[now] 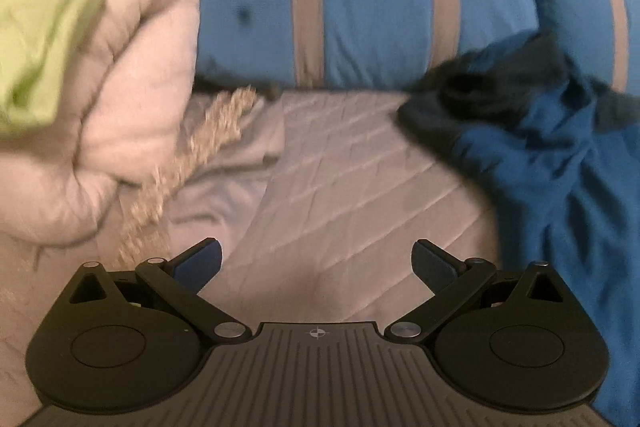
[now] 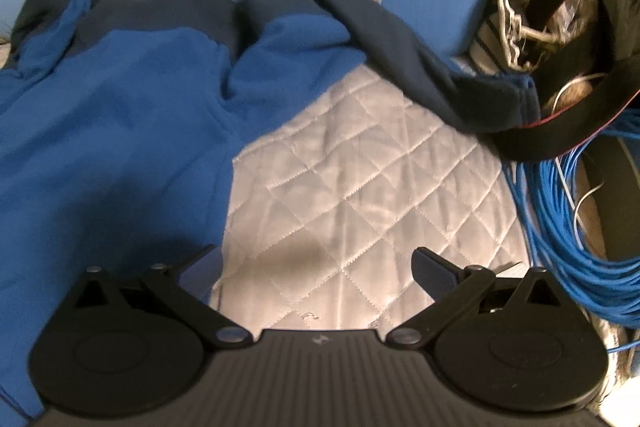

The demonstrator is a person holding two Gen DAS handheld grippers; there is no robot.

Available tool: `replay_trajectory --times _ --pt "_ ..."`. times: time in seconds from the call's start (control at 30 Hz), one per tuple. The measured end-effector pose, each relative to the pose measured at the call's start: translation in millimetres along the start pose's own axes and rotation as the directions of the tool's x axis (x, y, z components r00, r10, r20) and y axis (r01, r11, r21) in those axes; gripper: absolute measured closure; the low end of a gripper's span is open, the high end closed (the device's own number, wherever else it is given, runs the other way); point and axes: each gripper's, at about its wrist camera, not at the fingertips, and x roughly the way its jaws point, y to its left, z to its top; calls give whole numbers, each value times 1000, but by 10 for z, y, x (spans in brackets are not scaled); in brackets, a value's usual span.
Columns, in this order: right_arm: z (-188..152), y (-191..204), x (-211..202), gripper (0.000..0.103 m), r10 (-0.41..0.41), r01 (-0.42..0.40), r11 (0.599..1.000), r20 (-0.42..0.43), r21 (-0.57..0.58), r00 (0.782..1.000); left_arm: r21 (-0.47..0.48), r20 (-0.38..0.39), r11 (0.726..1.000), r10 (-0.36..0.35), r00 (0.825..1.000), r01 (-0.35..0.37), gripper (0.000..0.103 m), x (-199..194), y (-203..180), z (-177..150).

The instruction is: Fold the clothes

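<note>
On a quilted grey cover (image 2: 360, 167) lies a crumpled blue sweatshirt (image 2: 120, 115) with dark navy trim, one navy sleeve (image 2: 420, 67) trailing right toward a black bag (image 2: 580, 115) holding shoes and clutter. Left gripper (image 1: 318, 261), fingers spread apart and empty, hovers with the sweatshirt (image 1: 560, 167) to its right. Right gripper (image 2: 316, 267), likewise spread and empty, has it ahead-left.
</note>
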Motion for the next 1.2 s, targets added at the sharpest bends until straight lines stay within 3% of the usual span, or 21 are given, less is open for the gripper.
replay_trajectory --times 0.1,0.27,0.37,0.73,0.93,1.2 --pt "16 9 -156 0 -2 2 1000 29 -13 1000 -5 8 1000 -9 1000 9 0 -262 -112 166" --pt "36 35 -450 0 7 -4 1000 86 -27 996 -102 -89 994 -59 994 50 0 -592 -267 361" --pt "20 74 -644 0 26 -21 999 130 -37 991 -112 -133 993 -50 990 35 0 -765 -428 442" --pt "-126 268 -1345 0 17 13 995 298 -98 955 -34 -99 996 -85 991 82 0 -1491 -1154 516" --pt "-184 269 -1586 0 102 -89 994 290 -60 951 -9 -73 996 -89 993 88 0 -1721 -1403 451" --pt "-264 354 -1764 0 144 -134 989 272 -57 952 44 -43 991 -120 992 122 0 -1941 -1639 355"
